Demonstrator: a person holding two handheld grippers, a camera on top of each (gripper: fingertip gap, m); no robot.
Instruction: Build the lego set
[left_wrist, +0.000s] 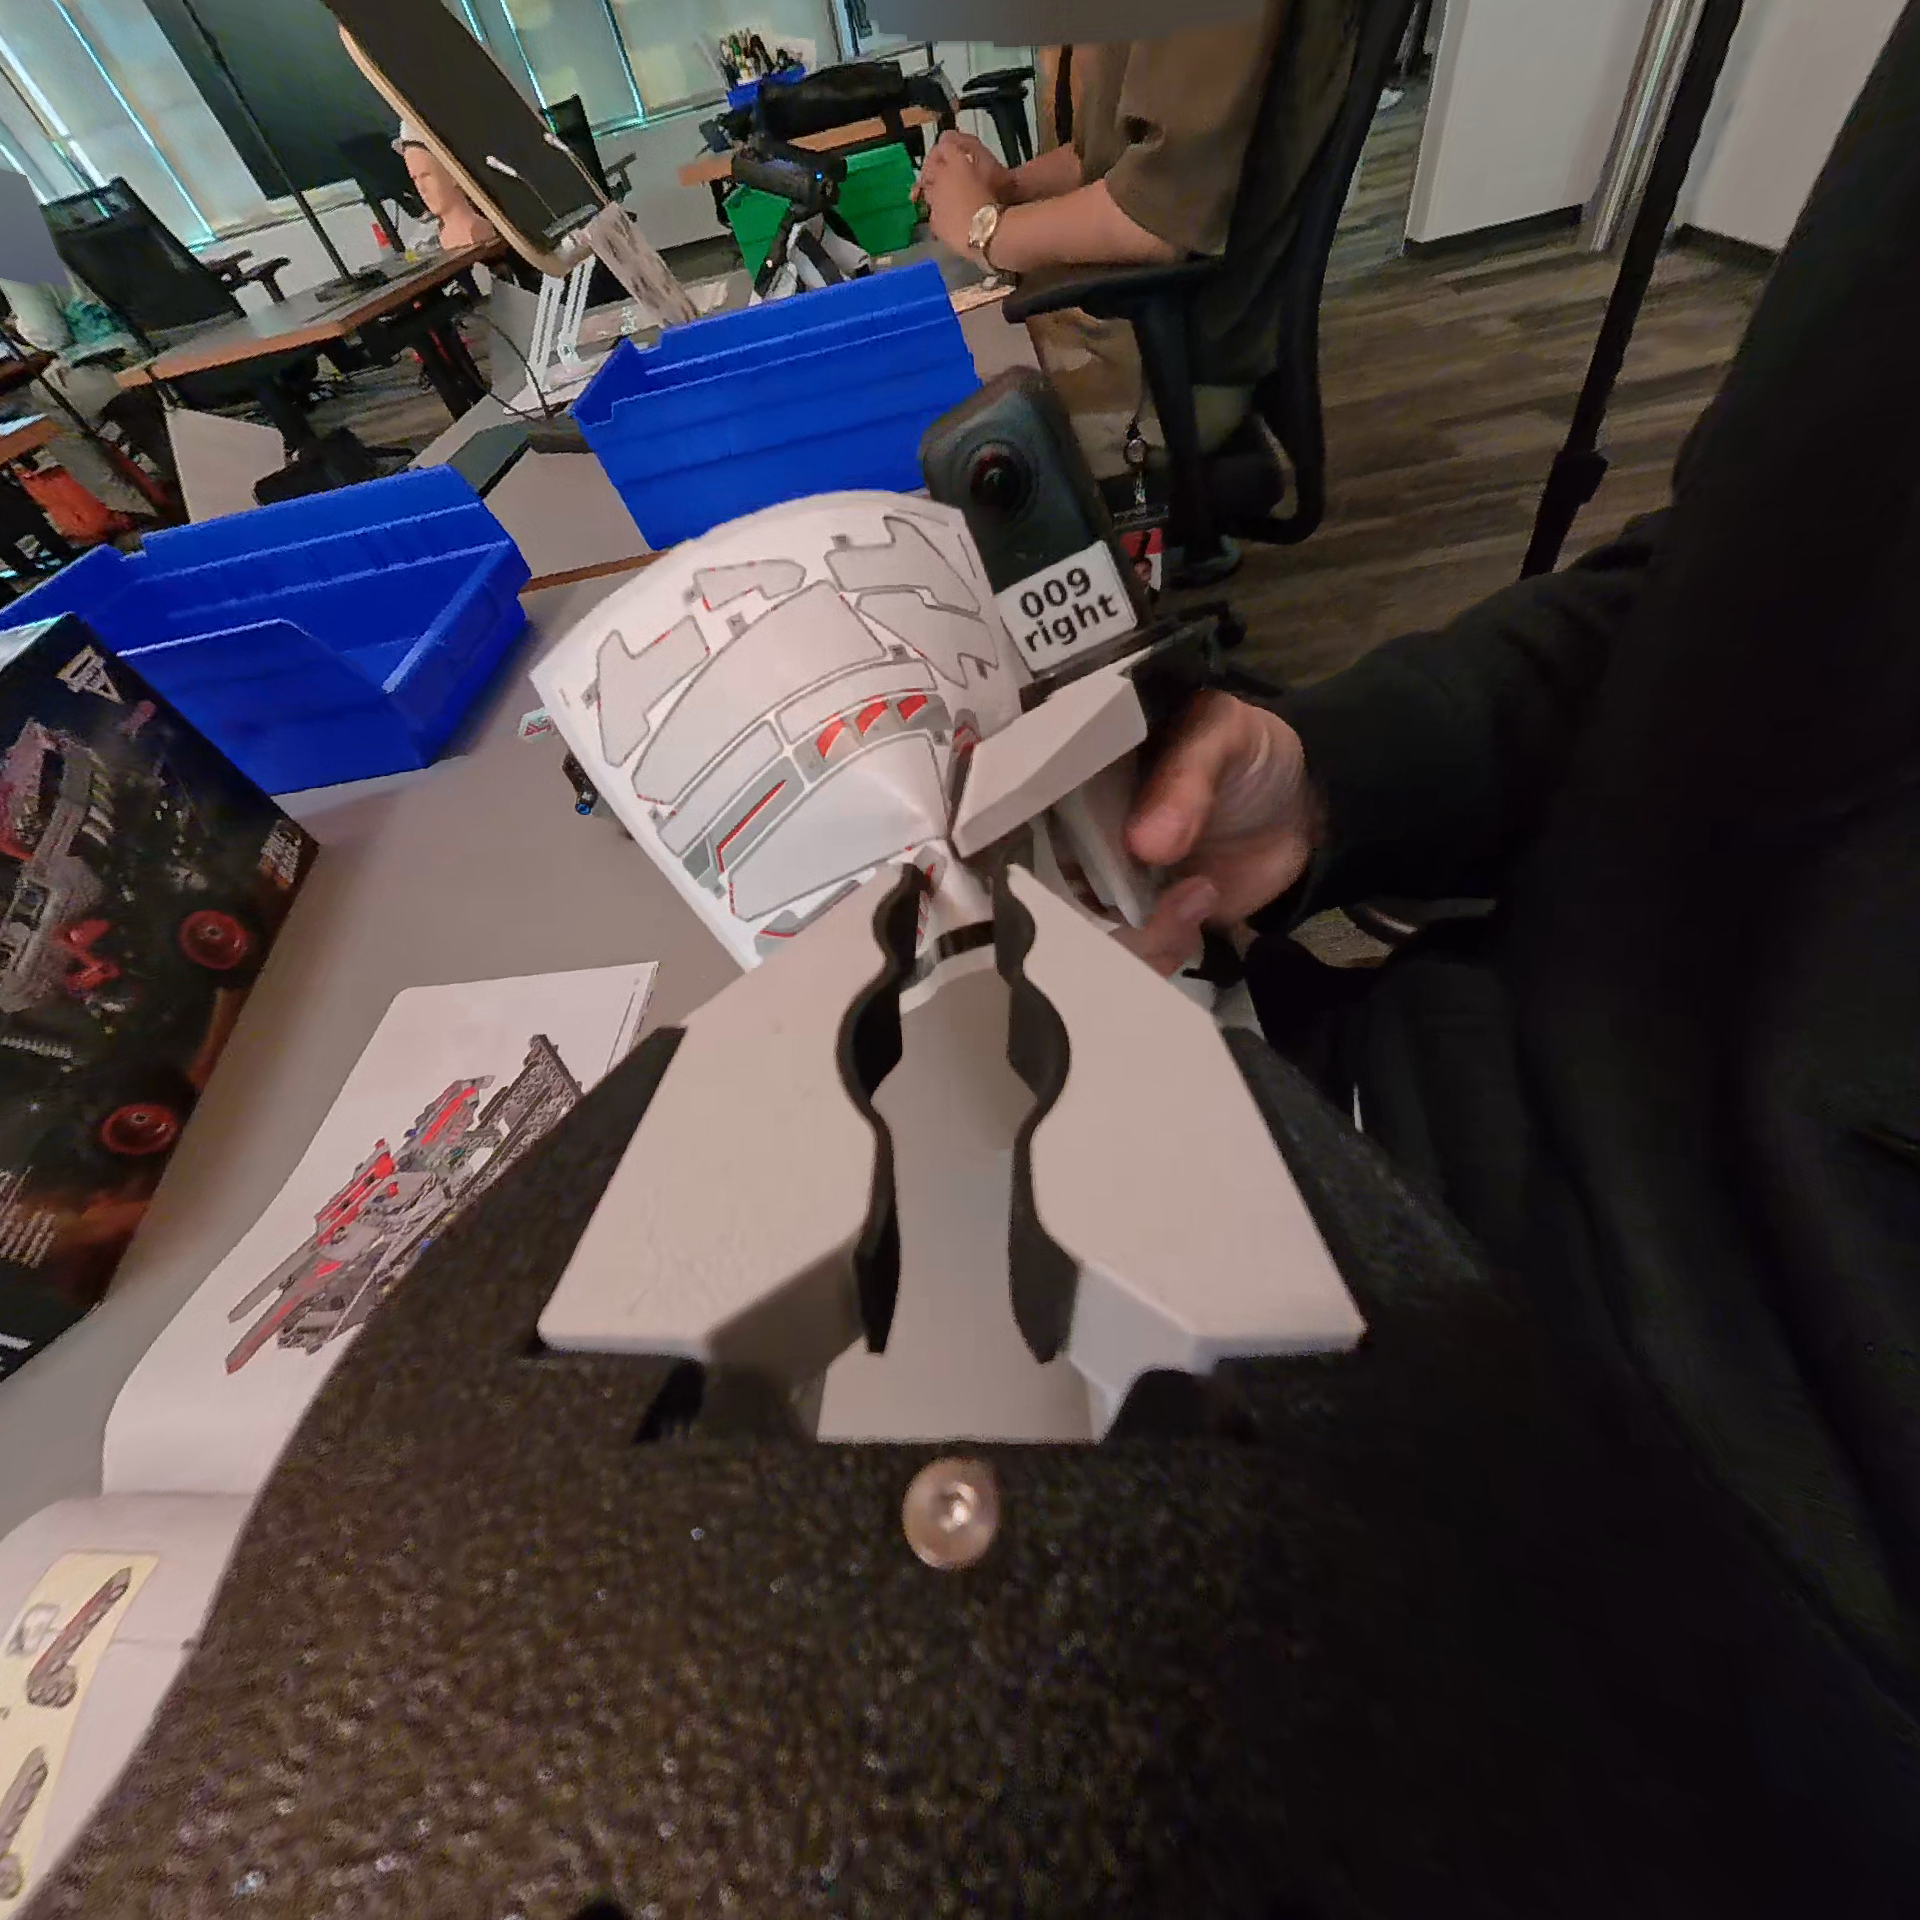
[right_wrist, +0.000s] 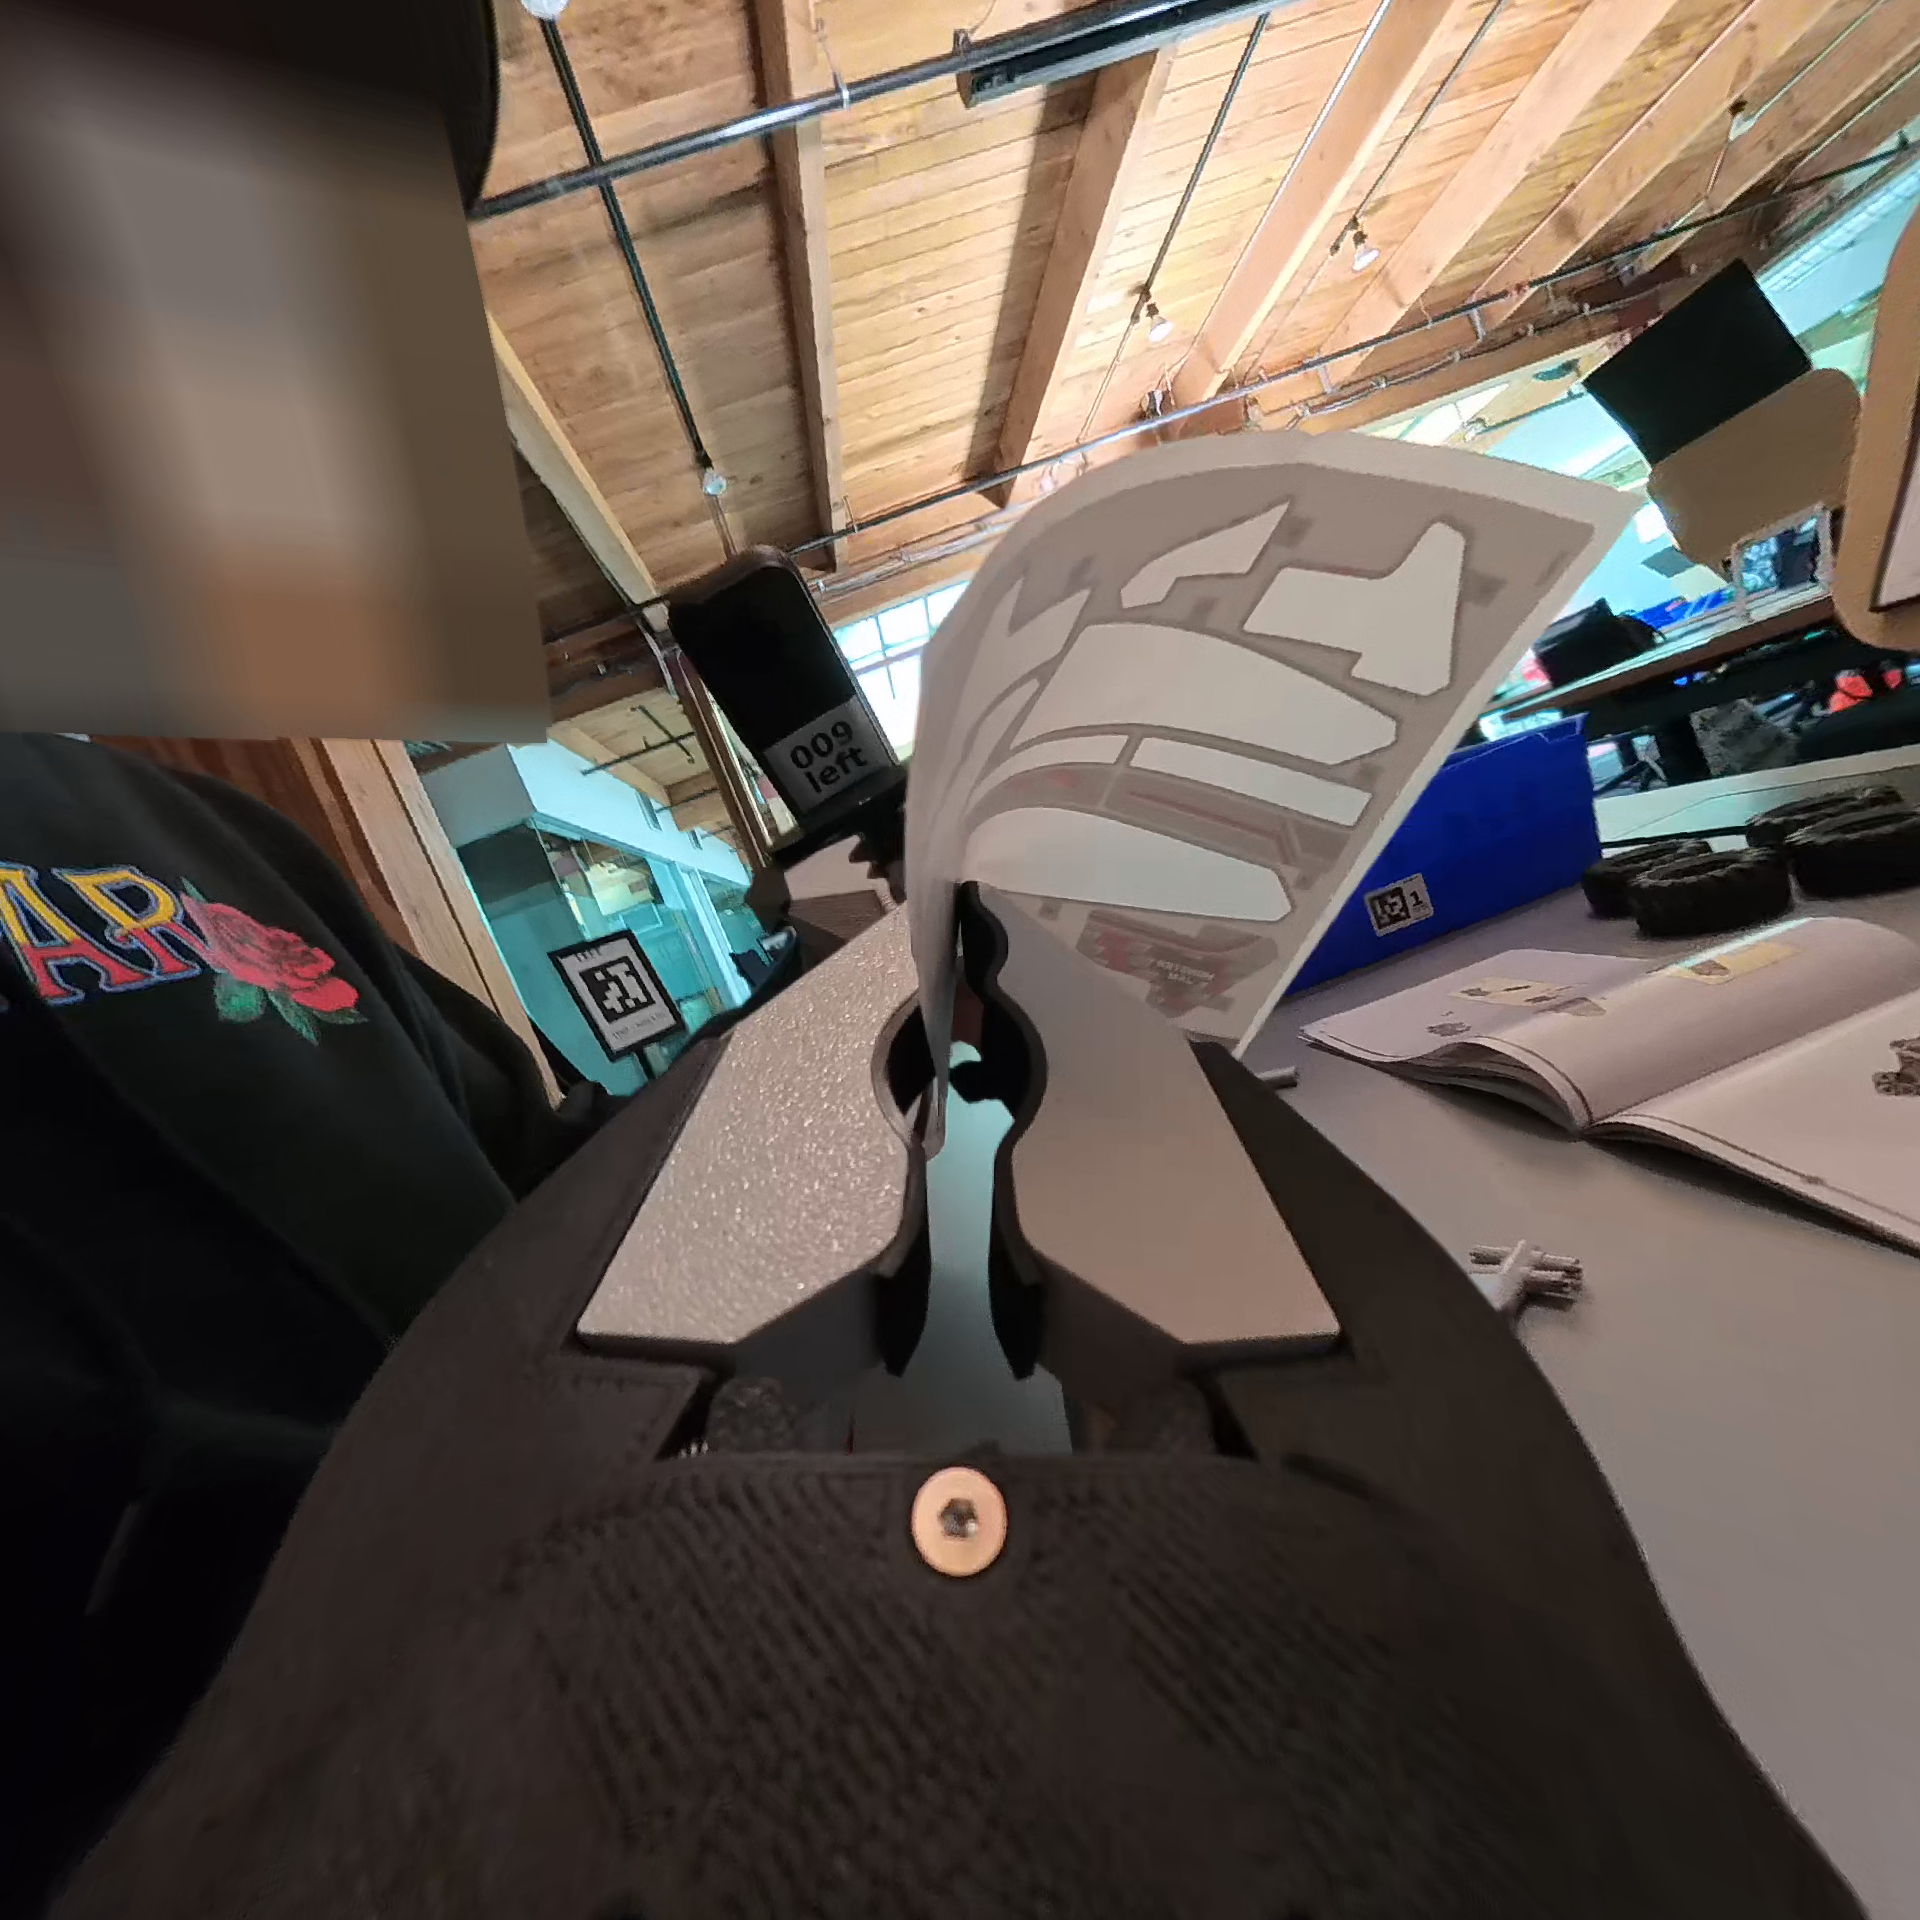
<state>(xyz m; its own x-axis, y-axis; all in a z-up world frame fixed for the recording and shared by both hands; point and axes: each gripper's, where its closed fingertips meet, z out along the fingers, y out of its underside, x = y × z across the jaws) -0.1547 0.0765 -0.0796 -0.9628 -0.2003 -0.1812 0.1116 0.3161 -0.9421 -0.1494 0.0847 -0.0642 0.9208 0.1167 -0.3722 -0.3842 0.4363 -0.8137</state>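
Above the grey surface, the right gripper points steeply upward, its fingers pressed nearly together on the lower edge of a sticker sheet, which curls up and away from them. In the left wrist view a hand in a dark sleeve grips that gripper's handle, tilted toward the left gripper. The left gripper's fingers stand a little apart, their tips close on either side of the sheet's pinched corner; whether they touch the paper I cannot tell. Two blue bins sit farther back on the surface; the nearer one's visible inside looks bare, and the other's inside is hidden. An open instruction booklet lies flat near the left gripper, with the lego box just beside it. Black tyres rest on the surface beyond the booklet, and a small grey connector piece lies alone nearer the right gripper.
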